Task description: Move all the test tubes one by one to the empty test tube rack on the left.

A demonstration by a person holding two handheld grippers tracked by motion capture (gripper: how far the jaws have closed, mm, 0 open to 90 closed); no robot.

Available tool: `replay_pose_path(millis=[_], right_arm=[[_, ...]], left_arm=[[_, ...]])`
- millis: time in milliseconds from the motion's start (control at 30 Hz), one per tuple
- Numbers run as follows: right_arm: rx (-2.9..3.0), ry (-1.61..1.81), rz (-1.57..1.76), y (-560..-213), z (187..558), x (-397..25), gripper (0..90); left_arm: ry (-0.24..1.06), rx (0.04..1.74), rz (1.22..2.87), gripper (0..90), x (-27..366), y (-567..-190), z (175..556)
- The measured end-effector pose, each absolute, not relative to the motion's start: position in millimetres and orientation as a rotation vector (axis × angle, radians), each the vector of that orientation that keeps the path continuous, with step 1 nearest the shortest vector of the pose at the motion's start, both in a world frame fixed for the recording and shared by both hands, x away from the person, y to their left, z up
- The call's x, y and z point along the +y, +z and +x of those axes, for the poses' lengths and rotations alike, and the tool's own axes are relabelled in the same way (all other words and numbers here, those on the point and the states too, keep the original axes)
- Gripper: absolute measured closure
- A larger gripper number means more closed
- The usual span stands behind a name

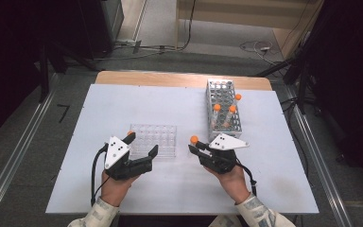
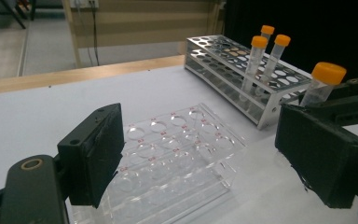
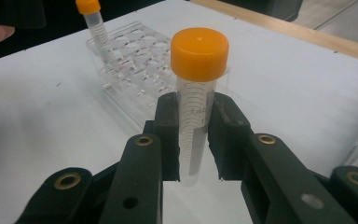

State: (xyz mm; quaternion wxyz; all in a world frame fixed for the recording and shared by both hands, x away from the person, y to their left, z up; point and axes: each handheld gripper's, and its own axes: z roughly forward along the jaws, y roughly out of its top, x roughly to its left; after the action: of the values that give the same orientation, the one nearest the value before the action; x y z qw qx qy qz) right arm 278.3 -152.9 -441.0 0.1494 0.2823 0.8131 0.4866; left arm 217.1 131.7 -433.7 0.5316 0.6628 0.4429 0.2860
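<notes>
My right gripper (image 1: 194,149) (image 3: 194,140) is shut on a clear tube with an orange cap (image 1: 194,139) (image 3: 196,88), which it holds upright just right of a clear plastic rack (image 1: 155,140) (image 3: 137,70). One orange-capped tube (image 1: 130,134) (image 3: 94,30) stands in that rack's far left corner. My left gripper (image 1: 143,144) (image 2: 209,151) is open at the rack's near left side, its jaws spread wide with nothing between them. In the left gripper view the clear rack (image 2: 177,158) lies ahead and the held tube (image 2: 324,81) shows at the right.
A metal rack (image 1: 223,111) (image 2: 235,65) stands at the back right of the white table (image 1: 123,104), holding three orange-capped tubes (image 1: 217,108) (image 2: 256,58). Cables lie on the floor beyond the table, and rails run along both sides.
</notes>
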Motion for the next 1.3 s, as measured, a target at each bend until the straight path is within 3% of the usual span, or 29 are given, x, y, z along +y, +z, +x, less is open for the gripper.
replay_pose_path(millis=[633,1067,1300], right_arm=[[2.433,1.398,0.710,-452,264,-124,71.4],[2.477,1.402,0.643,-455,255,-104,71.3],[2.481,1.413,0.634,-453,253,-103,71.3]], left_arm=[[0.623,0.963,1.635,23.1,103,-436,209],[0.594,0.871,1.688,51.0,88,-441,204],[0.609,0.846,1.718,58.2,83,-443,203]])
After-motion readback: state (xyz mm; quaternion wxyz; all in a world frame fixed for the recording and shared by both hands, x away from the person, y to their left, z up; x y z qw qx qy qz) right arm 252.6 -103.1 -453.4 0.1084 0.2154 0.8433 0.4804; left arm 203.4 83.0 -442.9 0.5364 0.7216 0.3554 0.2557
